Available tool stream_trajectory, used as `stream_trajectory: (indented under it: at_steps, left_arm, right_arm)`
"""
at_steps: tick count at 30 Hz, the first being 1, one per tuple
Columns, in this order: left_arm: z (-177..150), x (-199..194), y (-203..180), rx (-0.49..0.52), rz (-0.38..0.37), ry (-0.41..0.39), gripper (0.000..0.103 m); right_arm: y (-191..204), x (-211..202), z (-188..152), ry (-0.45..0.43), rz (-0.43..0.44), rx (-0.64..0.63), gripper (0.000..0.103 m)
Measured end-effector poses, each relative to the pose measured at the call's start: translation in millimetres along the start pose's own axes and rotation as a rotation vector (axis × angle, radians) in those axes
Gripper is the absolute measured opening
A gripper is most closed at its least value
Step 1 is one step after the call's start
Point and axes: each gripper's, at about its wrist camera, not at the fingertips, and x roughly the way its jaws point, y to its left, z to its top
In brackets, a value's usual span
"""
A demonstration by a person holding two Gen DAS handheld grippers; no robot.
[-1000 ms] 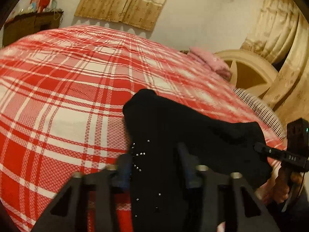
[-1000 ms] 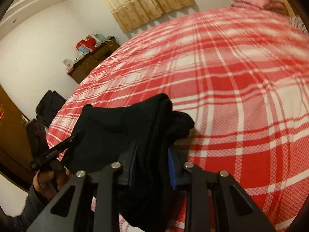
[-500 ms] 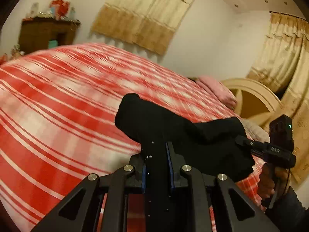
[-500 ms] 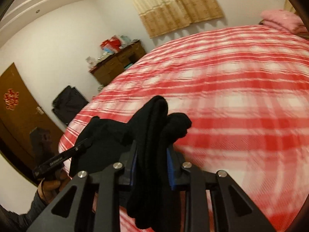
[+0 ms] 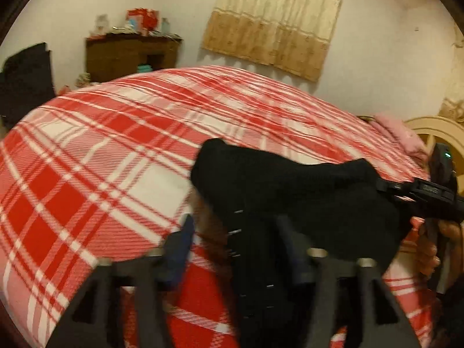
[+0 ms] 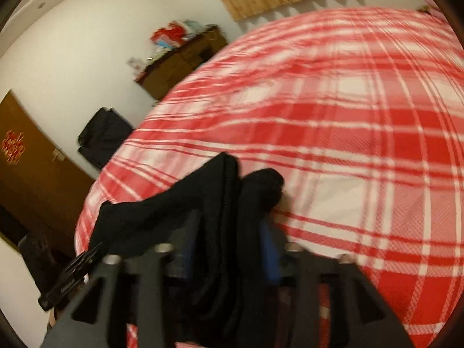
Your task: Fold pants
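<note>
Left gripper [image 5: 235,246]: fingers spread wide, blue-padded left finger [image 5: 179,249] clear of the cloth, right finger against the fabric; not clamped on it.
Right gripper [image 6: 229,249]: fingers moderately apart with a thick bunch of black fabric filling the gap; blue pads [image 6: 269,258] against the cloth on both sides; pinching the pants.
Black pants [image 5: 290,191]: bunched, lying on the near edge of the bed; one fold running down between the left gripper fingers, the bulk stretching right toward the other handheld unit. In the right wrist view [image 6: 220,203], two rounded folds standing up past the fingertips, a flap trailing left.
Studs: small bright dots in a row on the pants [image 5: 237,232], blurred.
Bedspread [image 5: 101,150]: red-and-white plaid, covering the bed under the pants.
Right hand [image 5: 446,240]: wrapped on the handle of the right unit, at the right border of the left wrist view.
Pillow [image 5: 400,136]: pink, at the far right end of the bed.
Headboard [image 5: 435,130]: cream, curved, behind the pillow.
Curtain [image 5: 275,20]: tan, on the far wall.
Cabinet [image 5: 130,55]: dark wood, against the wall, cluttered top.
Door [image 6: 32,174]: brown, red ornament on it.
Image quality: motion blur in both views.
</note>
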Motion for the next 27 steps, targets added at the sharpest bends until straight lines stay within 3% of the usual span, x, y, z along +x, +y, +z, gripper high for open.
stream_trajectory:
  at_steps: [1, 5, 10, 22, 27]
  left_arm:
    - [-2.2, 0.8, 1.6, -0.012, 0.008, 0.0, 0.076]
    - [-3.6, 2.4, 1.0, -0.011, 0.018, -0.005, 0.077]
    - [-6.8, 1.4, -0.7, -0.005, 0.048, -0.014, 0.078]
    - [-10.4, -17.3, -2.0, -0.025, 0.068, 0.011, 0.078]
    - [-12.0, -34.6, -13.9, 0.031, 0.093, 0.008, 0.078]
  right_arm:
    - [-6.5, -2.4, -2.7, -0.005, -0.023, 0.012, 0.072]
    - [-25.3, -16.3, -11.4, -0.025, -0.019, 0.053, 0.072]
    - [-15.9, -19.1, -14.7, -0.03, -0.088, 0.01, 0.072]
    - [-14.4, -32.4, -26.3, -0.059, -0.126, 0.025, 0.076]
    - [-3.3, -55.9, -35.8, -0.092, -0.205, -0.004, 0.082]
